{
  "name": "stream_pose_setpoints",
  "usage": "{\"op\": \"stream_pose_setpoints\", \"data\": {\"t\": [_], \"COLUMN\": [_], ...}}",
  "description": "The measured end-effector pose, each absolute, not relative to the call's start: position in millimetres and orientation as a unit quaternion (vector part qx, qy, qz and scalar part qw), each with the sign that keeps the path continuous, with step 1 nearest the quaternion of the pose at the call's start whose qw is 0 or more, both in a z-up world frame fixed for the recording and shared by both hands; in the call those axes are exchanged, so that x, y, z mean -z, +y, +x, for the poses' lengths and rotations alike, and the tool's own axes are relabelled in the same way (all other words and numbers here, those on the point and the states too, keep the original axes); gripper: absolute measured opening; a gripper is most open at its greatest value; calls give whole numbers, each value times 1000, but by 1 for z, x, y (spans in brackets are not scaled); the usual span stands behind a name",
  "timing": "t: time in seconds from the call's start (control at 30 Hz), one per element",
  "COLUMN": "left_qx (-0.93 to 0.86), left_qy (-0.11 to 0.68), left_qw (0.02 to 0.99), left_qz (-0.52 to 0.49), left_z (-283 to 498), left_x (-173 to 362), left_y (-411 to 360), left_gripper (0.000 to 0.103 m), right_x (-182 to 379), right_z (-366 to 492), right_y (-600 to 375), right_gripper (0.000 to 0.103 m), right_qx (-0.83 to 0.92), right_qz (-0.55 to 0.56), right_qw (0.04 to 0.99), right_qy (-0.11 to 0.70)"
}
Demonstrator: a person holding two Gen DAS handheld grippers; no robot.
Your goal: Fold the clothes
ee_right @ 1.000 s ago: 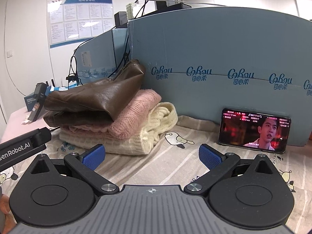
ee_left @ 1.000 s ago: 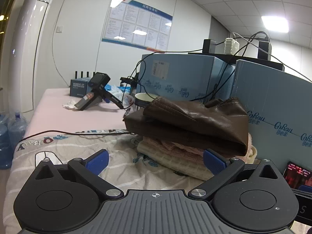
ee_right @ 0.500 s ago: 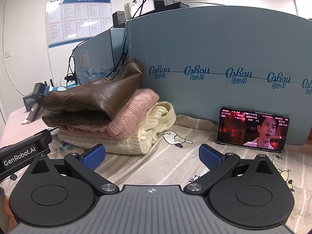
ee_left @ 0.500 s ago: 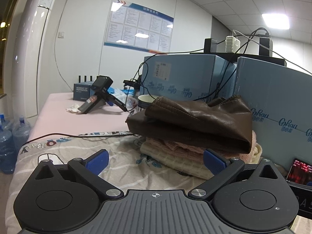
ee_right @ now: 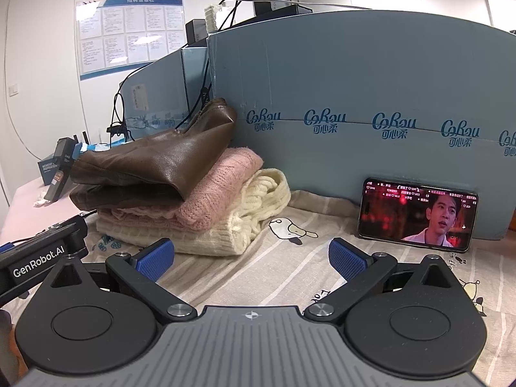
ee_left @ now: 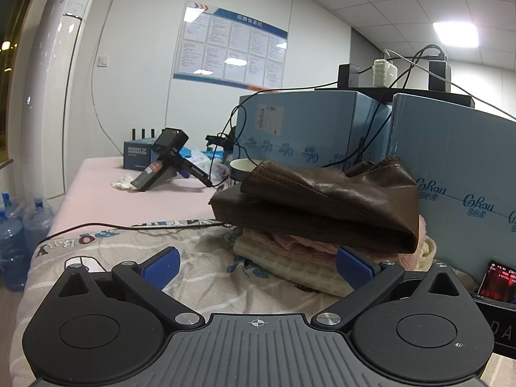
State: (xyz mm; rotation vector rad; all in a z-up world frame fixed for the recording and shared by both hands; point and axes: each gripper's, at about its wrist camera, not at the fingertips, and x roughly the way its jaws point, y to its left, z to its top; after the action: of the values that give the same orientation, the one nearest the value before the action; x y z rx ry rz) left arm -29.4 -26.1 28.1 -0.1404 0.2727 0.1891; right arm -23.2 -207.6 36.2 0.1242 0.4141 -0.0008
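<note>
A stack of folded clothes lies on the patterned sheet: a brown leather jacket [ee_left: 325,206] [ee_right: 154,164] on top, a pink knit sweater [ee_right: 219,193] under it, and a cream knit sweater [ee_right: 225,229] [ee_left: 290,267] at the bottom. My left gripper [ee_left: 256,266] is open and empty, a short way in front of the stack. My right gripper [ee_right: 251,256] is open and empty, in front of the stack's right end. The left gripper's body [ee_right: 38,258] shows at the left edge of the right wrist view.
Blue cardboard boxes [ee_right: 371,113] stand right behind the stack. A phone [ee_right: 417,214] playing video leans against them. A handheld device [ee_left: 167,161], a small box [ee_left: 138,154], a bowl [ee_left: 242,166] and cables lie farther back. Water bottles [ee_left: 19,235] stand on the floor at left.
Both grippers have drawn back slightly from the stack and stay open. The clothes have not moved.
</note>
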Motion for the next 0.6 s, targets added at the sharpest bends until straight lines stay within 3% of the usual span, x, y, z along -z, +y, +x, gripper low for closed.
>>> {"op": "stream_pose_setpoints", "data": {"t": [0.6], "left_qx": [-95], "left_qy": [134], "left_qw": [984], "left_qz": [-71], "left_z": [-29], "left_x": [-28], "left_y": [-25], "left_gripper": [103], "right_x": [-36], "right_z": [-23], "right_y": [-206], "right_gripper": [103], "right_qx": [-2], "right_qz": [57], "right_qw": [976], "right_qy": [209]}}
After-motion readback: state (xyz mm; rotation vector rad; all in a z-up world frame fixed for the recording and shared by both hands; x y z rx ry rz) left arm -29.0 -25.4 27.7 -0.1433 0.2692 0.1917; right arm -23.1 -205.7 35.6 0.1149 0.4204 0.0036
